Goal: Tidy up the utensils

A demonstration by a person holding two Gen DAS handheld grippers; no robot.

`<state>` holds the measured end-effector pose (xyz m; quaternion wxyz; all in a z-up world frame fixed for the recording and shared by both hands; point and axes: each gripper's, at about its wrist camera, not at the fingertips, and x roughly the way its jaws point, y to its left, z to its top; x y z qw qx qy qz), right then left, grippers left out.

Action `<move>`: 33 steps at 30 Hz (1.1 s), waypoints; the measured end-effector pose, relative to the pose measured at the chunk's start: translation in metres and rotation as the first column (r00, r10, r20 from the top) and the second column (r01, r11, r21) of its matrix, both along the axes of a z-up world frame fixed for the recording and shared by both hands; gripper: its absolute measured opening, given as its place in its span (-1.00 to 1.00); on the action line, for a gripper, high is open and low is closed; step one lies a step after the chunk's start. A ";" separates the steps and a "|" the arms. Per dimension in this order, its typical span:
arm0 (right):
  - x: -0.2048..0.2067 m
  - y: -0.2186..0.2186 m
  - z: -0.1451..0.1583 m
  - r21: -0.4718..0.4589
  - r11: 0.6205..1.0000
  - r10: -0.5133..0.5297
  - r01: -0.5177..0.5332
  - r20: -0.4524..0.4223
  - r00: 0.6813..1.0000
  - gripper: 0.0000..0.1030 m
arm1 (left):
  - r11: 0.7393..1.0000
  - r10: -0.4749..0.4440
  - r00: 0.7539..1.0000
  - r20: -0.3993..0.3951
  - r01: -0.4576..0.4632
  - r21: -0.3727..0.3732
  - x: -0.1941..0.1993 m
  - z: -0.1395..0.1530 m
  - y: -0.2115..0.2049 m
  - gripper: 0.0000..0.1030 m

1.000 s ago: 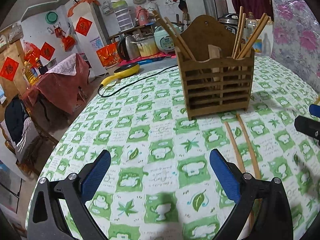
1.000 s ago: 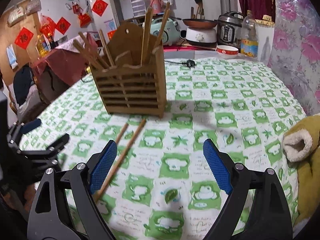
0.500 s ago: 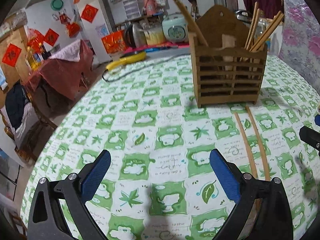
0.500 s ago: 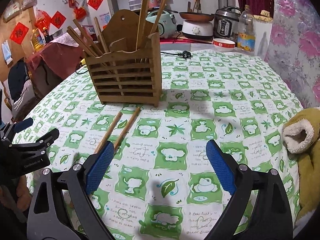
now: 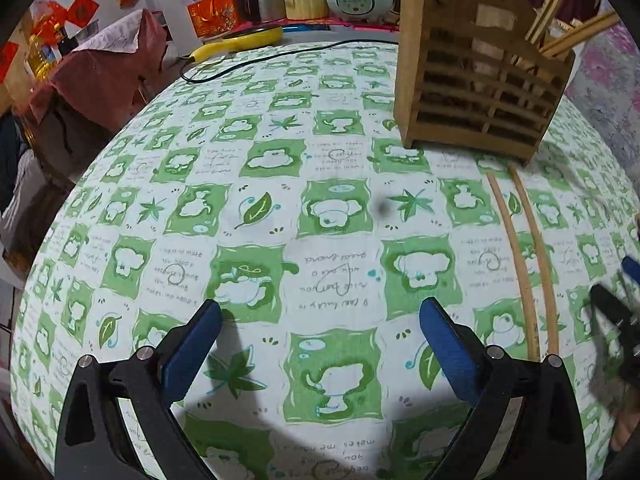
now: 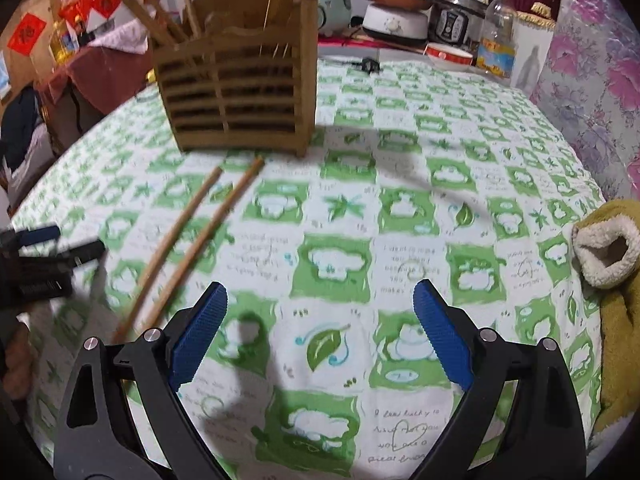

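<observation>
Both grippers empty: left gripper (image 5: 320, 344) wide, right gripper (image 6: 320, 324) just opened wide. I'd straddle the two bare wooden chopsticks (image 6: 188, 240), pinch mid-length, then drop into slatted wooden holder (image 6: 236, 92).

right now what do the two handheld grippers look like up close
Both match: the left gripper and right gripper have matte black plastic fingers with triangular cut-outs, silver pivot screws and ridged blue rubber pads. Small white lettering marks the left gripper's body in the right wrist view.
</observation>
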<state>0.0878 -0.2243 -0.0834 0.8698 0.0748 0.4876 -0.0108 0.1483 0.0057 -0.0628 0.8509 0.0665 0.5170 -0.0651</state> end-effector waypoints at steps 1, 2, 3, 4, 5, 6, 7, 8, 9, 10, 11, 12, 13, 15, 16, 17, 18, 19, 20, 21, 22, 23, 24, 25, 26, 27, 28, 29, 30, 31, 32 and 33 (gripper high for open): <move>0.000 0.001 -0.003 0.002 1.000 0.011 -0.011 -0.016 1.000 0.78 | 1.000 -0.006 1.000 -0.001 0.006 -0.004 -0.001 0.000 0.000 0.89; 0.000 0.002 -0.005 0.011 1.000 0.024 -0.024 -0.032 0.999 0.79 | 1.000 -0.013 1.000 -0.003 0.013 -0.010 -0.002 0.000 0.002 0.89; -0.001 0.002 -0.007 0.024 0.999 0.035 -0.034 -0.046 0.998 0.82 | 1.000 -0.020 1.000 -0.004 0.020 -0.014 -0.004 0.000 0.002 0.89; -0.001 0.001 -0.009 0.033 0.999 0.039 -0.038 -0.055 0.998 0.84 | 0.999 -0.033 0.999 -0.005 0.033 -0.016 -0.008 0.000 0.003 0.89; -0.002 0.002 -0.009 0.039 0.998 0.046 -0.043 -0.059 0.997 0.88 | 0.999 -0.048 0.999 -0.005 0.048 -0.018 -0.011 0.001 0.005 0.89; -0.002 0.002 -0.010 0.038 0.998 0.051 -0.048 -0.061 0.997 0.88 | 0.998 -0.059 0.998 -0.005 0.059 -0.020 -0.015 0.001 0.005 0.89; -0.003 0.004 -0.010 0.032 0.998 0.055 -0.053 -0.062 0.997 0.88 | 0.997 -0.067 0.998 -0.005 0.067 -0.023 -0.018 0.002 0.006 0.89; -0.004 0.005 -0.009 0.029 0.998 0.061 -0.059 -0.062 0.996 0.88 | 0.996 -0.082 0.997 -0.006 0.082 -0.029 -0.021 0.003 0.006 0.89; -0.005 0.005 -0.009 0.030 0.998 0.064 -0.062 -0.062 0.996 0.88 | 0.994 -0.102 0.995 -0.005 0.102 -0.037 -0.024 0.004 0.004 0.89; -0.006 0.005 -0.009 0.033 0.997 0.065 -0.063 -0.062 0.996 0.88 | 0.991 -0.122 0.993 0.000 0.122 -0.048 -0.027 0.006 0.003 0.89; -0.006 0.004 -0.009 0.037 0.997 0.065 -0.063 -0.063 0.996 0.88 | 0.985 -0.160 0.987 0.010 0.160 -0.067 -0.033 0.008 0.000 0.89; -0.006 0.004 -0.009 0.040 0.997 0.064 -0.062 -0.062 0.996 0.88 | 0.979 -0.189 0.982 0.017 0.190 -0.077 -0.037 0.010 -0.002 0.89; -0.005 0.003 -0.009 0.041 0.997 0.062 -0.060 -0.062 0.996 0.88 | 0.969 -0.232 0.972 0.028 0.234 -0.080 -0.044 0.012 -0.006 0.89; -0.005 -0.002 -0.008 0.045 0.998 0.041 -0.038 -0.061 0.997 0.88 | 0.947 -0.309 0.950 0.053 0.312 -0.081 -0.058 0.015 -0.013 0.89; -0.004 -0.004 -0.009 0.049 0.998 0.032 -0.029 -0.061 0.998 0.88 | 0.935 -0.338 0.939 0.063 0.343 -0.092 -0.062 0.017 -0.014 0.89; -0.004 -0.007 -0.009 0.054 0.999 0.014 -0.010 -0.061 0.998 0.88 | 0.920 -0.370 0.926 0.077 0.377 -0.107 -0.067 0.020 -0.015 0.89; -0.004 -0.009 -0.009 0.059 0.998 0.005 -0.001 -0.062 0.998 0.88 | 0.909 -0.392 0.916 0.087 0.400 -0.118 -0.071 0.021 -0.017 0.89; -0.004 -0.011 -0.009 0.068 0.998 0.001 0.003 -0.062 0.998 0.88 | 0.890 -0.427 0.899 0.098 0.437 -0.131 -0.076 0.023 -0.019 0.89; -0.004 -0.012 -0.009 0.073 0.997 -0.001 0.006 -0.059 0.998 0.88 | 0.880 -0.445 0.890 0.099 0.455 -0.132 -0.078 0.023 -0.022 0.89; -0.004 -0.011 -0.009 0.070 0.998 -0.001 0.005 -0.060 0.998 0.88 | 0.869 -0.468 0.878 0.097 0.478 -0.129 -0.082 0.023 -0.026 0.89; -0.003 -0.011 -0.009 0.065 0.998 0.001 0.003 -0.061 0.998 0.88 | 0.857 -0.494 0.865 0.089 0.502 -0.118 -0.085 0.021 -0.032 0.89; -0.004 -0.011 -0.009 0.060 0.998 0.004 0.000 -0.062 0.998 0.88 | 0.844 -0.521 0.850 0.078 0.527 -0.098 -0.087 0.019 -0.038 0.89; -0.003 -0.012 -0.008 0.057 0.998 0.004 -0.001 -0.062 0.998 0.88 | 0.835 -0.540 0.839 0.070 0.544 -0.083 -0.089 0.017 -0.042 0.89; -0.003 -0.012 -0.008 0.056 0.998 0.004 -0.001 -0.062 0.998 0.88 | 0.823 -0.563 0.824 0.059 0.566 -0.057 -0.092 0.014 -0.049 0.89; -0.003 -0.012 -0.008 0.058 0.998 0.003 0.000 -0.062 0.998 0.88 | 0.813 -0.579 0.814 0.048 0.581 -0.033 -0.093 0.010 -0.053 0.89; -0.004 -0.012 -0.008 0.058 0.998 0.002 0.002 -0.062 0.998 0.88 | 0.806 -0.592 0.805 0.036 0.592 -0.008 -0.095 0.007 -0.057 0.91; -0.004 -0.012 -0.007 0.060 0.998 -0.001 0.004 -0.061 0.998 0.88 | 0.807 -0.590 0.806 0.048 0.590 0.011 -0.094 0.007 -0.060 0.91; -0.003 -0.012 -0.007 0.063 0.998 -0.002 0.006 -0.060 0.998 0.88 | 0.817 -0.576 0.815 0.059 0.575 0.039 -0.091 0.007 -0.060 0.92; -0.003 -0.012 -0.007 0.064 0.998 -0.004 0.007 -0.060 0.998 0.88 | 0.831 -0.556 0.828 0.069 0.553 0.059 -0.085 0.006 -0.058 0.92; -0.004 -0.011 -0.008 0.063 0.998 -0.004 0.007 -0.059 0.998 0.88 | 0.867 -0.496 0.865 0.081 0.489 0.092 -0.076 0.006 -0.052 0.91; -0.004 -0.011 -0.008 0.062 0.998 -0.003 0.006 -0.060 0.998 0.88 | 0.897 -0.438 0.895 0.087 0.429 0.107 -0.067 0.005 -0.045 0.91; -0.004 -0.011 -0.008 0.059 0.998 -0.002 0.005 -0.059 0.998 0.88 | 0.929 -0.363 0.928 0.084 0.353 0.106 -0.055 0.005 -0.035 0.91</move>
